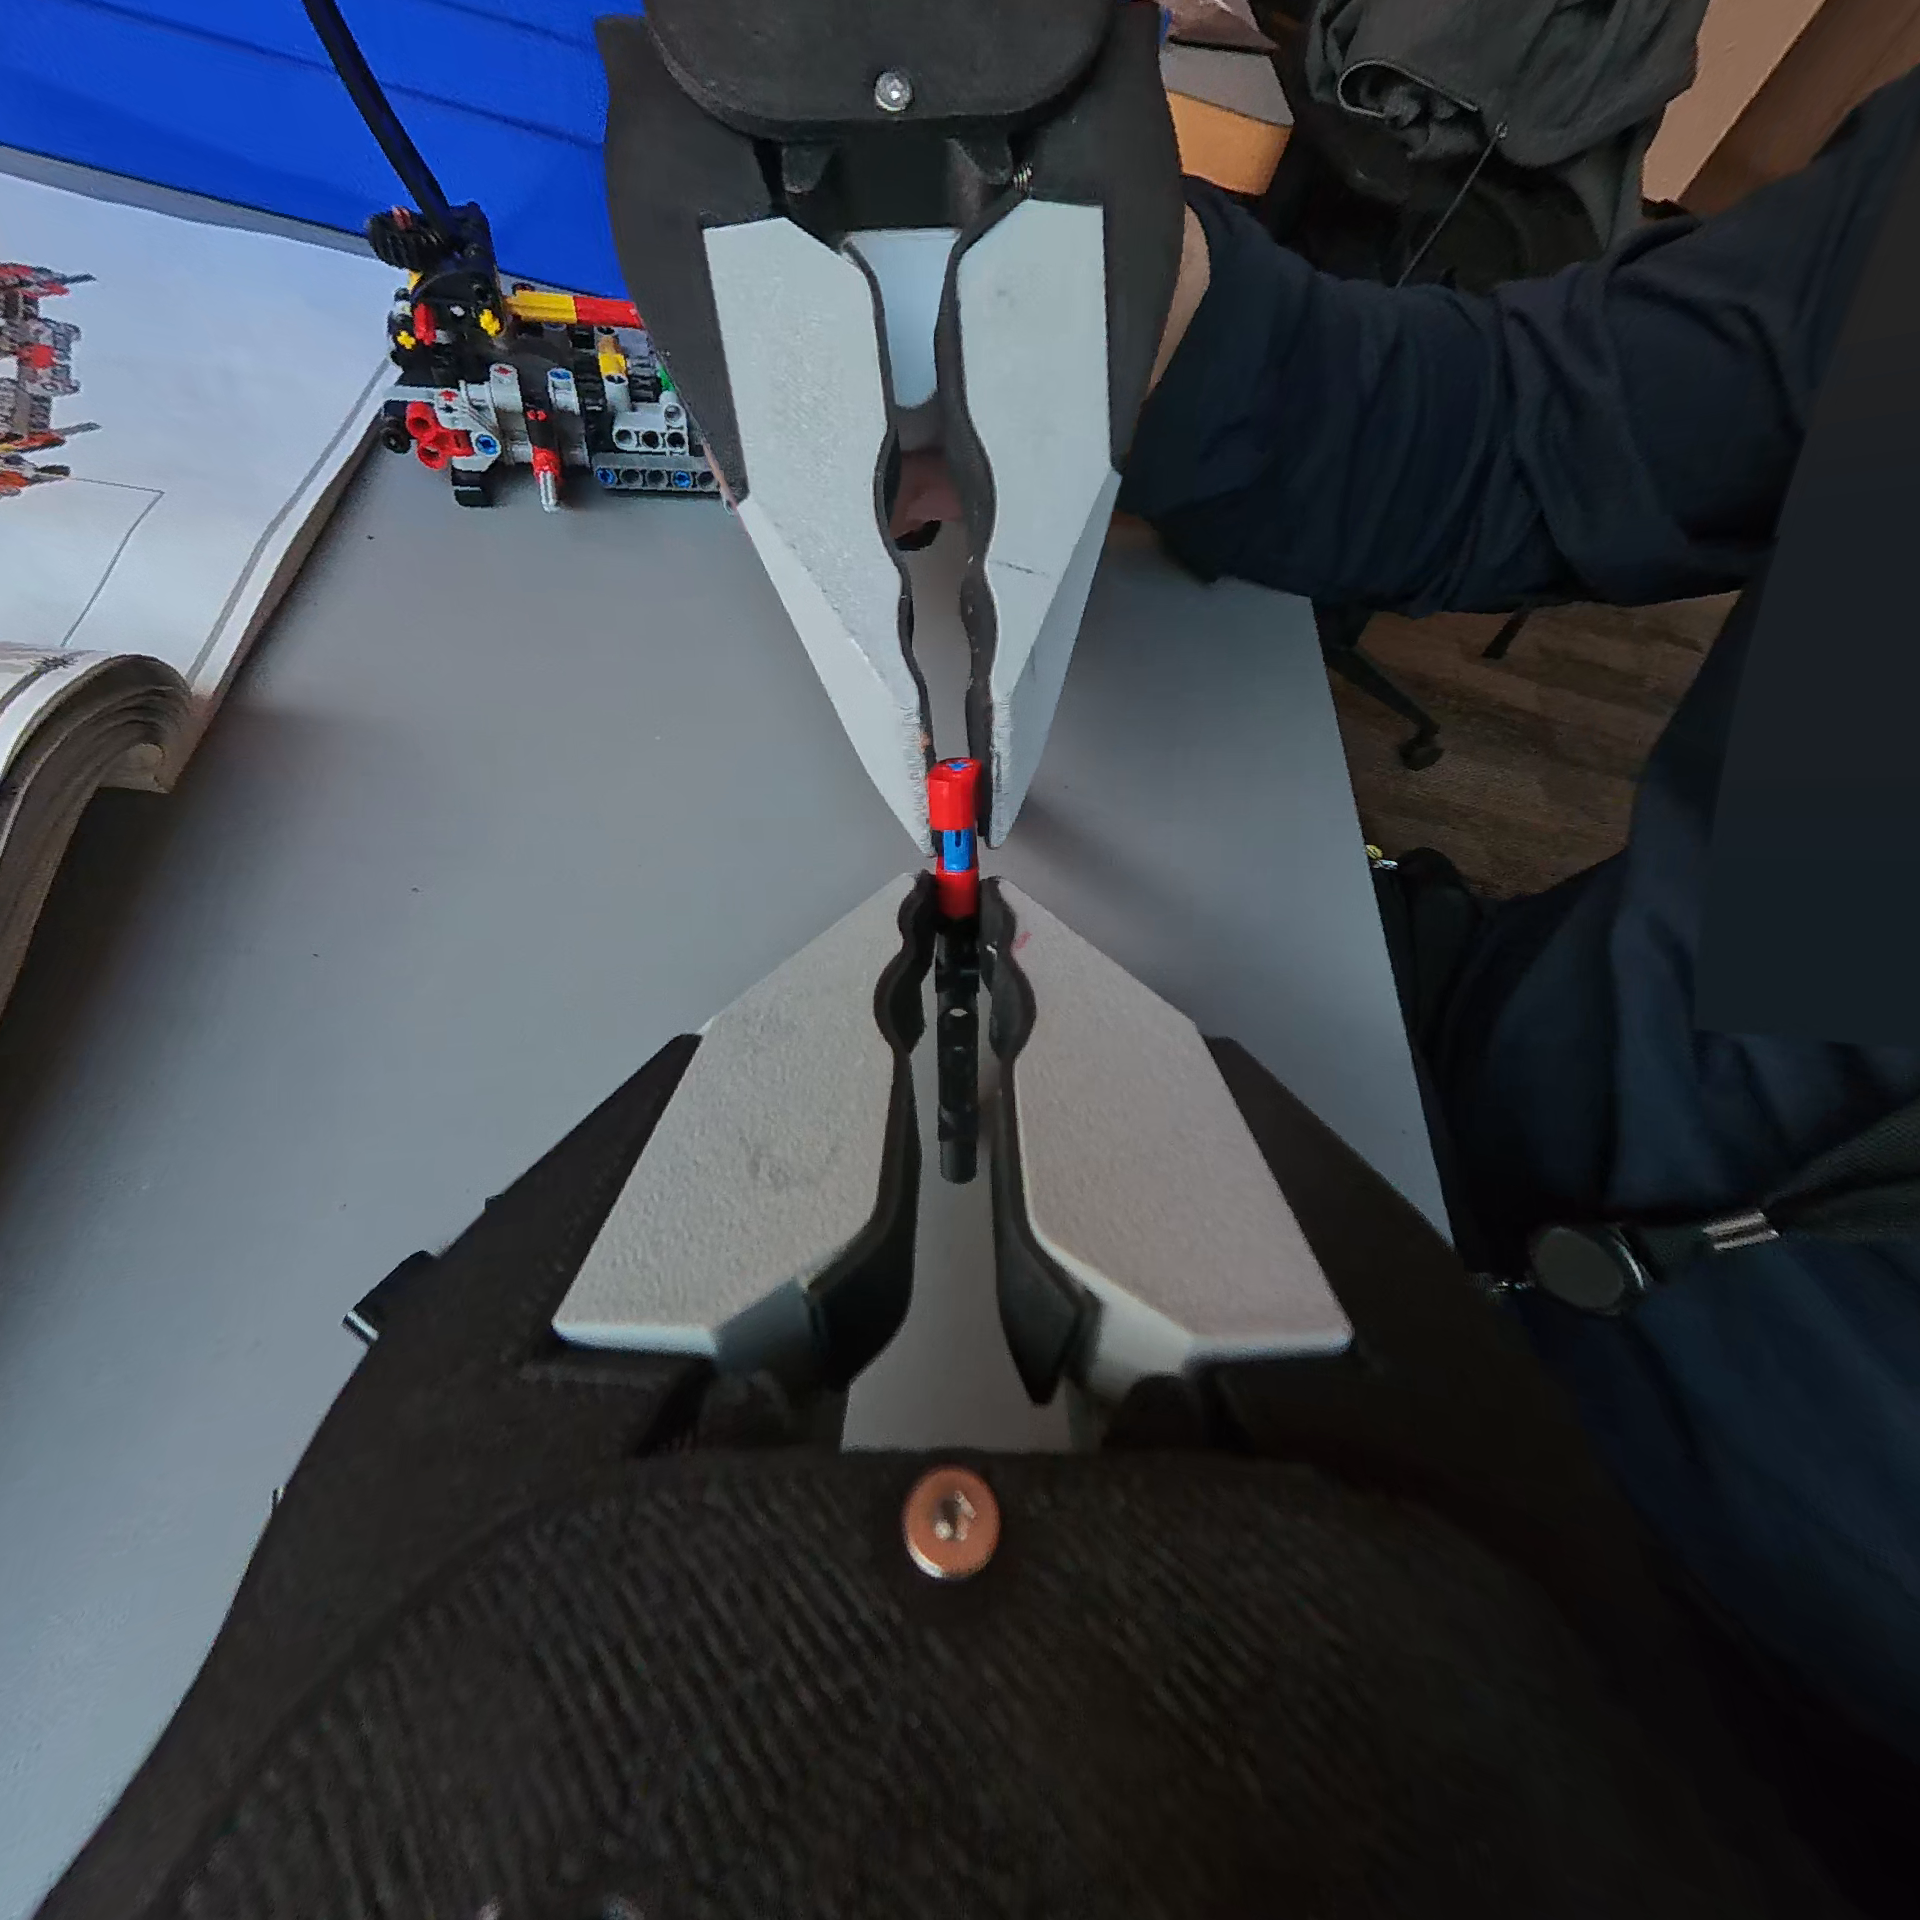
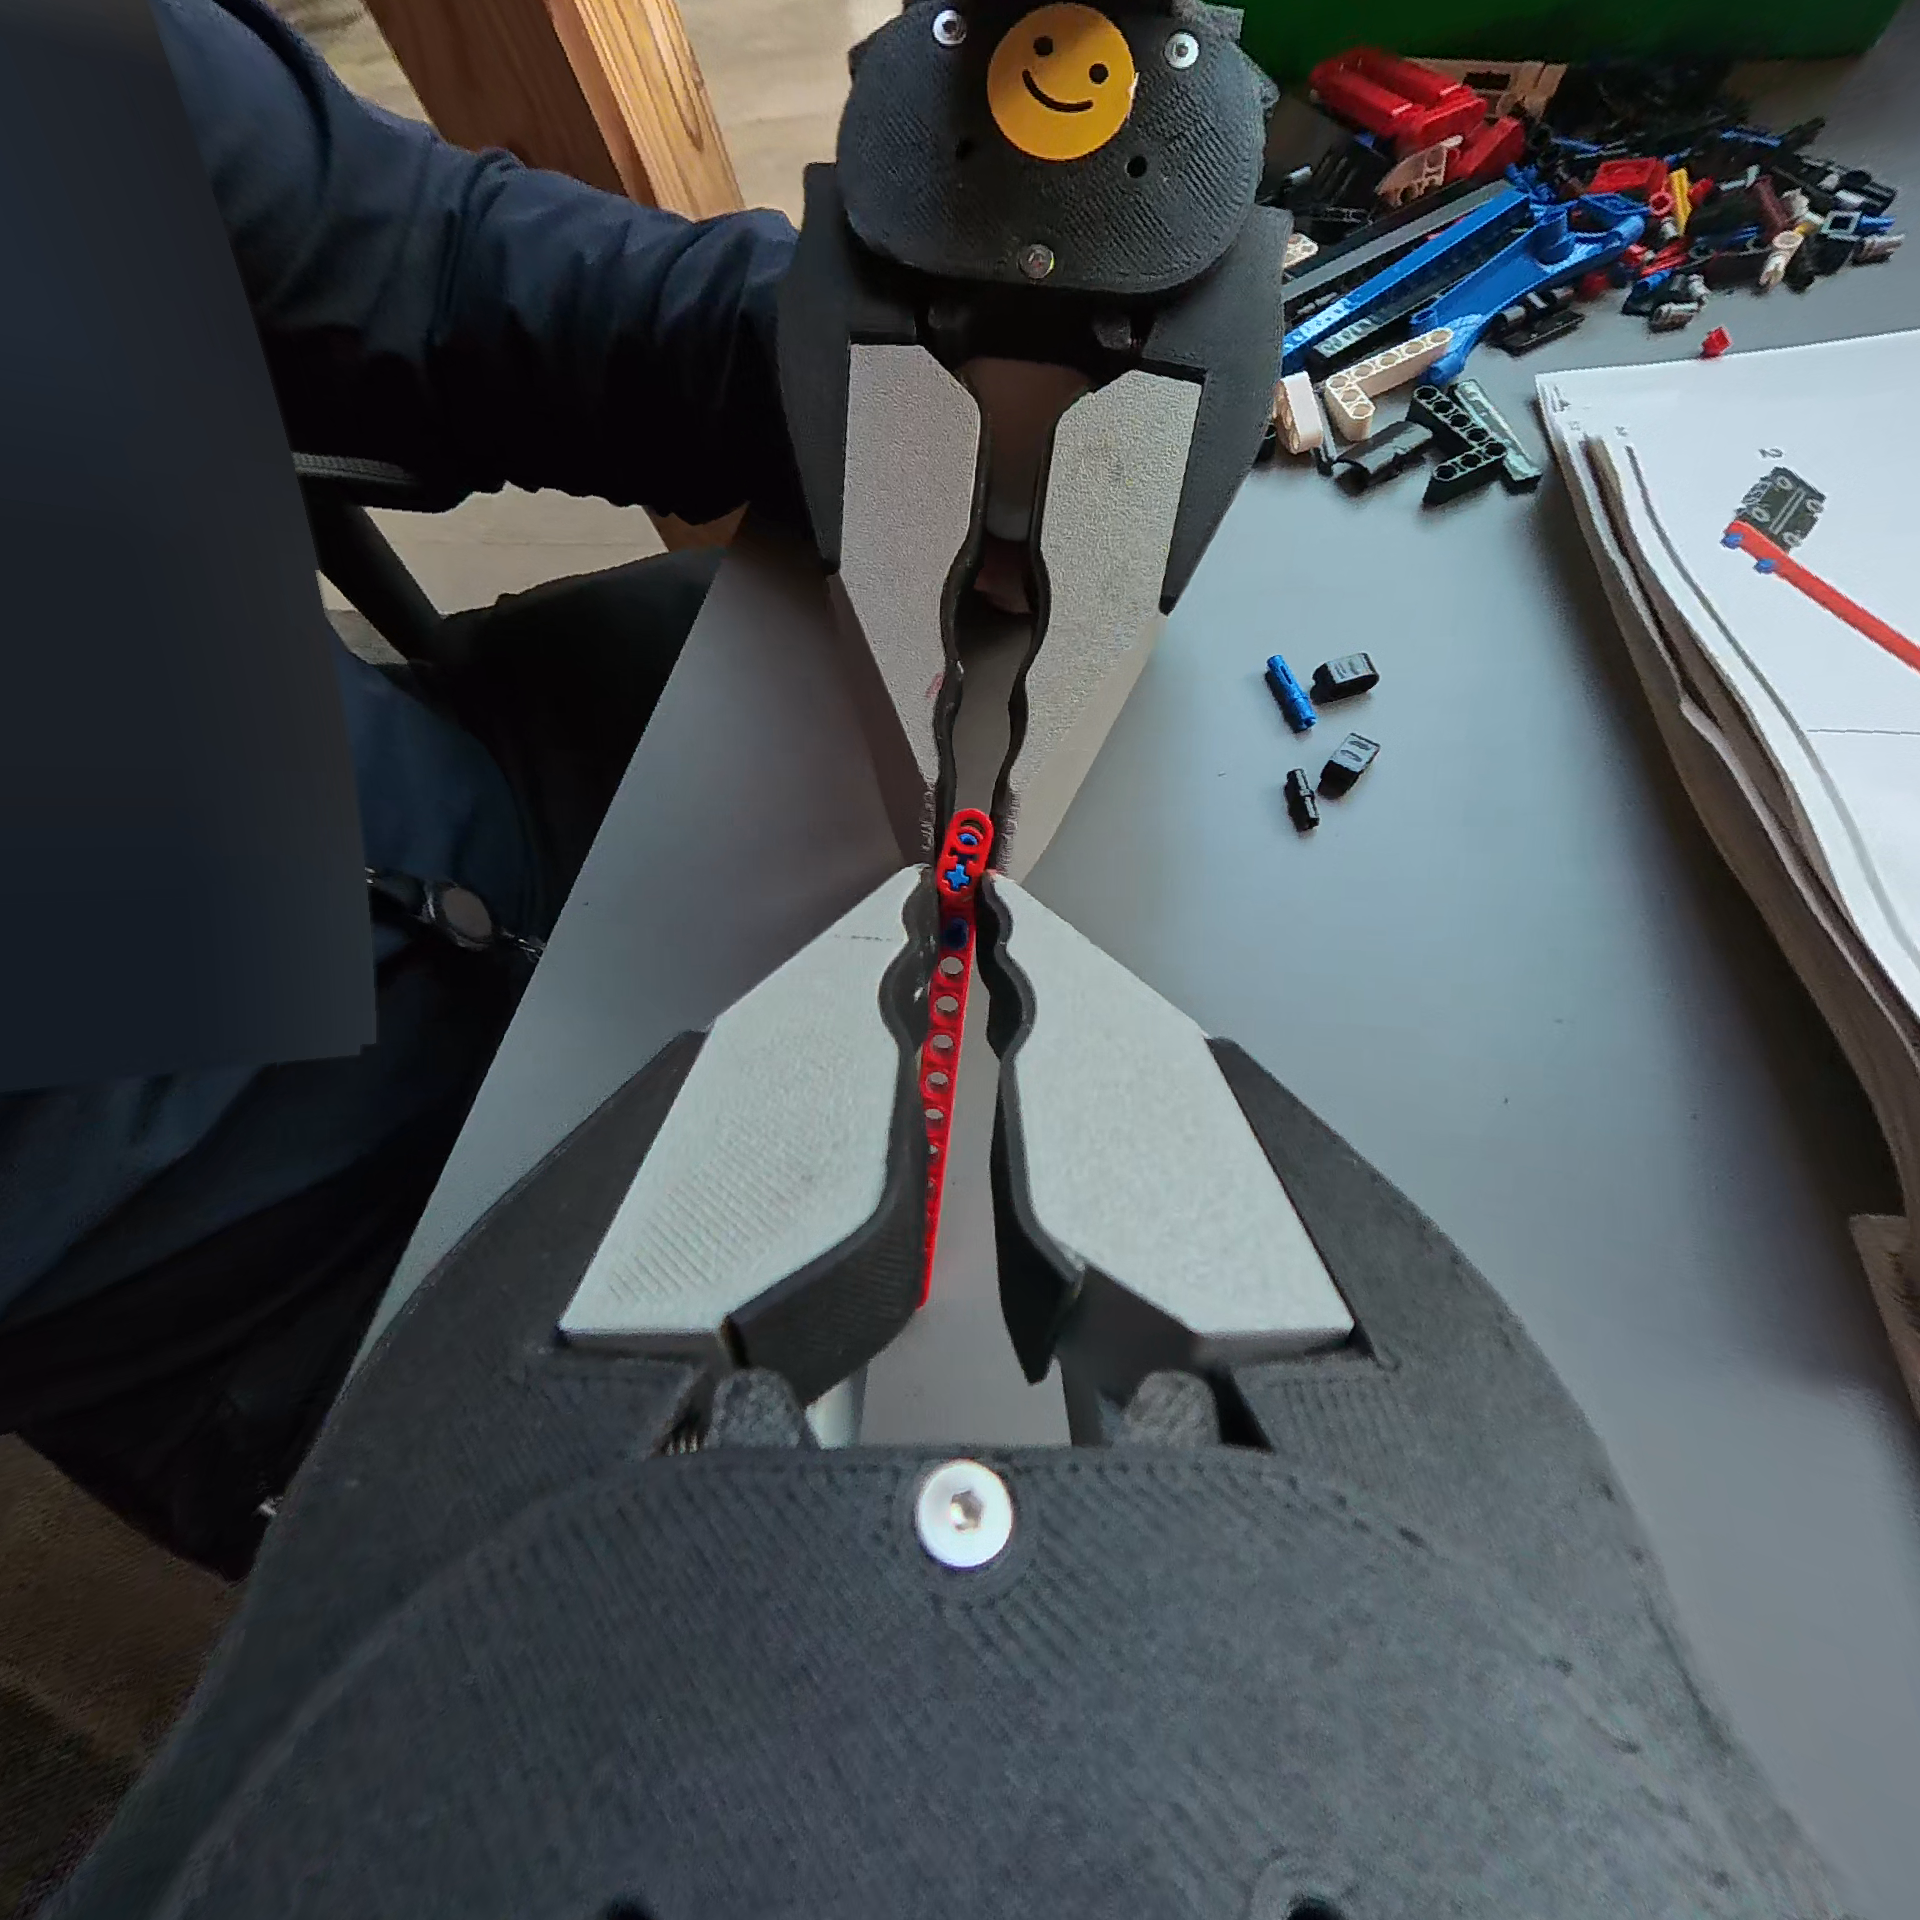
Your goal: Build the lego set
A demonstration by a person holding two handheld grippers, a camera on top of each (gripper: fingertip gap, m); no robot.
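Left tool (image 1: 958, 883) nearly closed on black beam (image 1: 957, 1039), right tool (image 2: 961, 883) pinching long red beam (image 2: 940, 1081), tip to tip.

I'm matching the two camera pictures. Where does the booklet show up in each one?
Left wrist view: booklet lies open on the table along the left edge.
Right wrist view: booklet lies along the right edge, below the pile of loose parts.
Shared landmark: the blue pin, at the centre of both views.
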